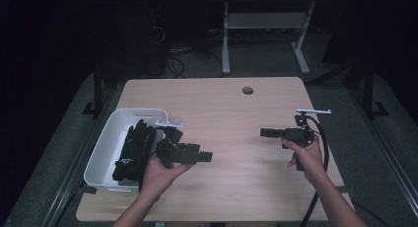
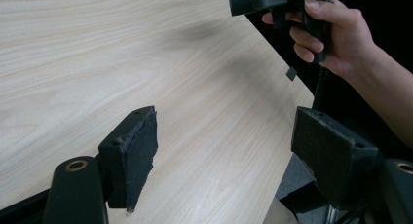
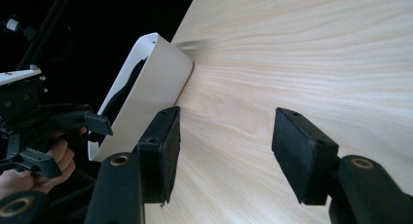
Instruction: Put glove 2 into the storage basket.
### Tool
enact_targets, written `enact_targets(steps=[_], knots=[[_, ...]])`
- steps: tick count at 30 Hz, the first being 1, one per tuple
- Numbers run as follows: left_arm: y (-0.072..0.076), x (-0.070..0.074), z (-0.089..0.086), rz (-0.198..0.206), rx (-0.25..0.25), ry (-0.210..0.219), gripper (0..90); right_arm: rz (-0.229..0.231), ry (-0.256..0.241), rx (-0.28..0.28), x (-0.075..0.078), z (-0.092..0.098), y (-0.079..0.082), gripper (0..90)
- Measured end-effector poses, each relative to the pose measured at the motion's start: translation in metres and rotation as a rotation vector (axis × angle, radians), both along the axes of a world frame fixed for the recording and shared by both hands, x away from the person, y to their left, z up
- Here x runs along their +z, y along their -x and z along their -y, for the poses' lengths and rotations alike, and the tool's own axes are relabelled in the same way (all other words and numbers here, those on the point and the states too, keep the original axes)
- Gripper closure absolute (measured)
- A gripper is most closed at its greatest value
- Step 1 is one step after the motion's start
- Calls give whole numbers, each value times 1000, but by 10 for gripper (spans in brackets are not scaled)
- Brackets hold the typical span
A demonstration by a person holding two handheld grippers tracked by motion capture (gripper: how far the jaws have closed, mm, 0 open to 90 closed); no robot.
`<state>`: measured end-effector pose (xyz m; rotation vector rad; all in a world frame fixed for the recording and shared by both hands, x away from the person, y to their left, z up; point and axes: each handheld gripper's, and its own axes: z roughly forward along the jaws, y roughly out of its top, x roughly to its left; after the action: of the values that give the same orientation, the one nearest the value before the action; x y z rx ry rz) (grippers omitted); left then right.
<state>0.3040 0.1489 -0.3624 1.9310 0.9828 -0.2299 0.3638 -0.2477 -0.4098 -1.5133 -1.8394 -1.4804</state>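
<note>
My left gripper [image 1: 206, 157] hovers over the wooden table [image 1: 231, 103], just right of a white bin [image 1: 101, 148], with its jaws pointing right. In the left gripper view its jaws [image 2: 229, 146] stand open with only bare wood between the pads [image 2: 139, 146]. My right gripper [image 1: 264, 132] is held over the right half of the table, pointing left toward the other one. Its jaws [image 3: 229, 146] are open too, and nothing sits between its pads [image 3: 302, 151]. The two grippers face each other with a gap between them.
The white bin [image 3: 156, 83] holds a pile of dark, soft-looking items [image 1: 132, 148]. A round cable hole [image 1: 248, 90] lies near the table's far edge. Desk legs and cables [image 1: 226, 44] stand on the floor beyond the table. The table's right edge [image 2: 292, 83] is close to the right hand [image 2: 336, 34].
</note>
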Motion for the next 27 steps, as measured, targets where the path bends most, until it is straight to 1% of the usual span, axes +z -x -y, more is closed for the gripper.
enact_targets(steps=[3, 4, 6, 7, 9, 10, 16, 22, 26, 27], knots=[[1, -3, 1, -1, -1, 2, 245, 3, -8, -7, -1, 4, 2, 433], [1, -4, 2, 5, -3, 0, 244, 1, -4, -9, -2, 6, 3, 433], [1, -6, 3, 1, -1, -4, 244, -1, 2, -12, -5, 9, 4, 433], [1, -7, 3, 10, -3, -6, 245, -3, 3, -15, -6, 11, 5, 433], [2, -9, 4, 9, 0, -4, 244, -6, 0, -21, -10, 15, 7, 433], [2, -10, 4, 9, 1, -3, 244, -15, 4, -21, -11, 16, 8, 432], [5, -17, 8, -1, 4, 6, 244, -16, -5, -23, -20, 24, 16, 431], [8, -21, 13, 10, 2, -2, 244, -24, -8, -28, -28, 32, 25, 430], [10, -23, 15, 19, -3, -2, 244, -20, -13, -31, -30, 35, 30, 430], [11, -24, 15, 23, -2, -2, 244, -23, -17, -33, -31, 39, 35, 428]])
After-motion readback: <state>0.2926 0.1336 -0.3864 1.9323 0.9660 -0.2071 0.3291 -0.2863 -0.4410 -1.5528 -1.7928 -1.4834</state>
